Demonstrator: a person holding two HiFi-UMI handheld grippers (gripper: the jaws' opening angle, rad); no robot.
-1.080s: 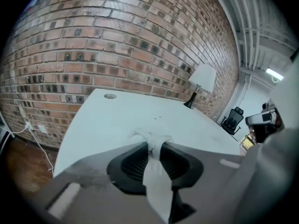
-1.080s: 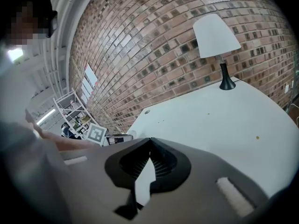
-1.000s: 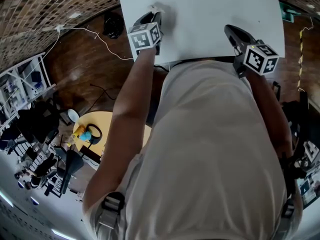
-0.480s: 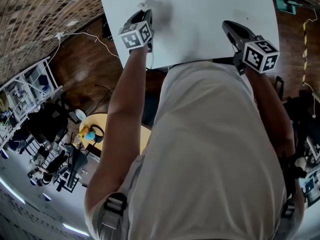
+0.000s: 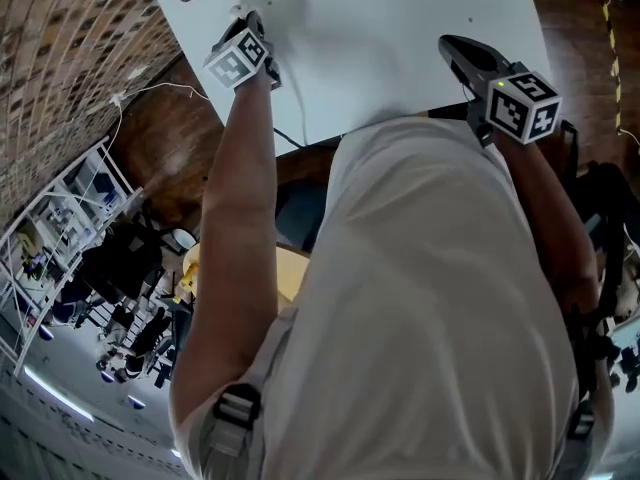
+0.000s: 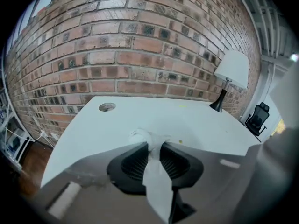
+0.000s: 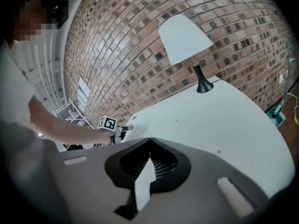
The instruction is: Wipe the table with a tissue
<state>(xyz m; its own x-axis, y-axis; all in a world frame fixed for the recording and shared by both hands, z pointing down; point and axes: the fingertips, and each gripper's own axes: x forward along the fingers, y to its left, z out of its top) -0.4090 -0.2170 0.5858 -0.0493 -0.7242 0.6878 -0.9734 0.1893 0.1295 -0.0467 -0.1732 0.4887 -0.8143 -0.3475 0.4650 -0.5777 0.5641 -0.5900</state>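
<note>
A crumpled white tissue (image 6: 142, 137) is pinched between the jaws of my left gripper (image 6: 152, 146), its wad pressed on the white table (image 6: 187, 120). A strip of it trails back between the fingers. In the head view the left gripper (image 5: 252, 26) is near the table's far left corner, with the tissue (image 5: 240, 10) at its tip. My right gripper (image 5: 452, 44) hovers over the table's near right part; in its own view the right gripper (image 7: 149, 143) has its jaw tips together and nothing in them. That view also shows the left gripper (image 7: 122, 129) far off at the left.
A round cable hole (image 6: 107, 107) lies in the table near the left corner. A white-shaded lamp (image 7: 184, 38) on a black stem stands at the far edge by the brick wall (image 6: 140, 45). A small yellow speck (image 7: 218, 151) lies on the table. Shelves and clutter are on the floor to the left.
The left gripper has slid left across the table with the tissue, toward the corner with the hole. The right gripper has stayed over the near right part of the table.
</note>
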